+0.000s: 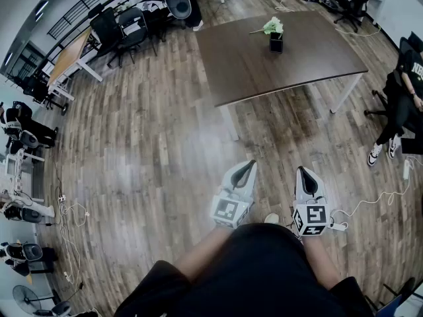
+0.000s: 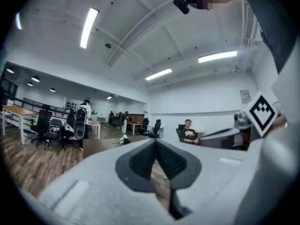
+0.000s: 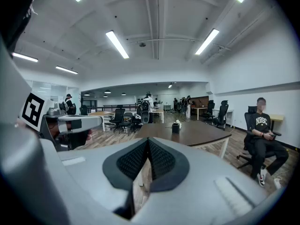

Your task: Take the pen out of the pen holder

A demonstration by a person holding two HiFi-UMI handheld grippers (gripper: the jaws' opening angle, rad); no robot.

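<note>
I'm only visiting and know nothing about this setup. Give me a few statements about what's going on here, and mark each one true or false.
1. The left gripper and the right gripper both have their jaws closed on nothing. True.
2. The black pen holder stands on the dark table. True.
3. Both grippers hang right above the table. False: they are over the wooden floor, well short of the table.
4. The right gripper holds a pen. False: it is empty.
5. A seated person is off to the right of the table. True.
</note>
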